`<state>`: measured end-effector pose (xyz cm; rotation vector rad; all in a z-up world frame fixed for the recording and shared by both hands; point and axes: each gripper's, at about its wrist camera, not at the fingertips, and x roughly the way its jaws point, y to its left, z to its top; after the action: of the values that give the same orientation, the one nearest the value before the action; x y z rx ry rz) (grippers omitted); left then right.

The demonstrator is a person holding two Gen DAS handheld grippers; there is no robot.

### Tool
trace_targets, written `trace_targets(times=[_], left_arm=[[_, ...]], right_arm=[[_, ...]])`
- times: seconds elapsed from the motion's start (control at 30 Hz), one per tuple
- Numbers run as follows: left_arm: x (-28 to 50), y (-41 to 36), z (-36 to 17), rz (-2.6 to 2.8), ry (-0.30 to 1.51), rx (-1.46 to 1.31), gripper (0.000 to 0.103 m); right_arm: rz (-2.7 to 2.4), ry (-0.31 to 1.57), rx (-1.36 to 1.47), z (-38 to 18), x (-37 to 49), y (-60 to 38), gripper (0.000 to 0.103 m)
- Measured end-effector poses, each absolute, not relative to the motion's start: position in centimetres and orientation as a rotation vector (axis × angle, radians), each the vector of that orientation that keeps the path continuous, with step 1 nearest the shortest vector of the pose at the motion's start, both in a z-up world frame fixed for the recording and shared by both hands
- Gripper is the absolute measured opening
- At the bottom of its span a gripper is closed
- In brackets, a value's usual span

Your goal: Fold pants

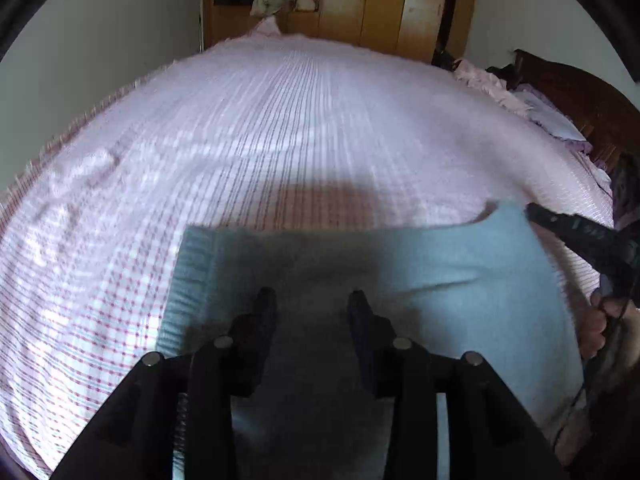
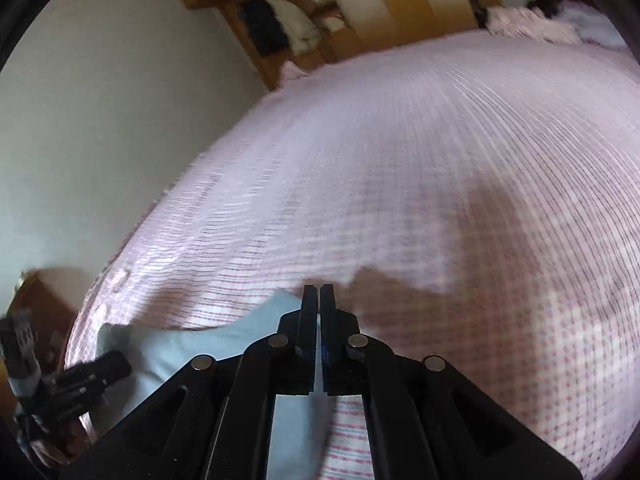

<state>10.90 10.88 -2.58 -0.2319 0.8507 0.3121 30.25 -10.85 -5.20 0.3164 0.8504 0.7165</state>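
Light blue pants [image 1: 460, 256] lie folded in a rough rectangle on the pink checked bed sheet [image 1: 280, 128]. My left gripper [image 1: 312, 300] is open and hovers over the pants' near middle, holding nothing. My right gripper [image 2: 319, 292] is shut on the far right corner of the pants [image 2: 208, 344], lifting that corner slightly; it shows in the left wrist view [image 1: 536, 214] at the right edge. The left gripper shows at the lower left of the right wrist view [image 2: 116, 364].
A wooden wardrobe [image 1: 380, 4] with hanging clothes stands beyond the bed. Crumpled pink and purple bedding [image 1: 520, 96] lies against the dark headboard [image 1: 580, 100] at the far right. A white wall [image 2: 100, 120] runs along the bed's left side.
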Motion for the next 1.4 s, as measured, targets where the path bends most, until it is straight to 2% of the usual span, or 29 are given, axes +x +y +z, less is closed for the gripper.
trace_targets(times=[0.03,0.07,0.13,0.23,0.33,0.5,0.53,0.6,0.63,0.77,0.87,0.9,0.93,1.0,1.1,1.2,1.4], left_arm=[[10.6,11.0,-2.5,0.306,0.839,-0.240,0.039],[10.4,10.9,-2.4,0.304,0.835,-0.241,0.039],[10.2,10.6,-2.2,0.306,0.836,-0.238,0.039],[10.2,10.4,-2.1,0.311,0.834,-0.224,0.039],[10.4,10.2,-2.1,0.321,0.834,-0.205,0.039],[10.3,10.0,-2.2,0.326,0.833,-0.182,0.039],[10.4,9.9,-2.3,0.325,0.832,-0.186,0.039],[10.3,9.9,-2.2,0.319,0.832,-0.193,0.039],[10.3,9.9,-2.2,0.317,0.832,-0.196,0.039],[10.2,10.0,-2.1,0.313,0.831,-0.205,0.039],[10.2,10.0,-2.1,0.313,0.831,-0.206,0.039],[10.2,10.1,-2.1,0.314,0.830,-0.209,0.039],[10.1,10.2,-2.1,0.315,0.830,-0.216,0.039],[10.0,10.4,-2.0,0.315,0.826,-0.232,0.039],[9.6,10.4,-1.8,0.316,0.820,-0.253,0.039],[9.3,10.4,-1.7,0.314,0.824,-0.260,0.039],[8.7,10.3,-1.4,0.305,0.825,-0.254,0.039]], right_arm=[[0.737,0.873,0.386,-5.6,30.2,-11.8,0.001],[0.767,0.911,0.469,-6.2,30.1,-12.9,0.014],[0.795,0.975,0.545,-6.9,29.7,-14.1,0.026],[0.858,1.073,0.542,-7.6,29.0,-13.8,0.027],[0.911,1.120,0.434,-7.5,28.7,-12.0,0.032],[0.913,1.132,0.459,-7.7,32.2,-9.5,0.030],[0.905,1.128,0.473,-7.7,33.2,-9.3,0.019],[0.889,1.120,0.526,-7.9,35.2,-9.0,0.013],[0.874,1.103,0.542,-7.7,35.6,-9.2,0.000],[0.732,0.990,0.667,-7.0,37.1,-12.4,0.000],[0.768,0.996,0.741,-6.9,35.9,-14.1,0.000],[0.777,1.011,0.726,-6.8,35.2,-14.2,0.004],[0.783,1.033,0.707,-6.8,34.1,-14.3,0.019],[0.803,1.065,0.694,-6.8,31.8,-14.8,0.034],[0.828,1.132,0.599,-7.5,28.6,-13.8,0.035],[0.863,1.111,0.475,-7.1,28.2,-11.9,0.035],[0.961,1.149,0.535,-8.4,31.8,-9.5,0.035]])
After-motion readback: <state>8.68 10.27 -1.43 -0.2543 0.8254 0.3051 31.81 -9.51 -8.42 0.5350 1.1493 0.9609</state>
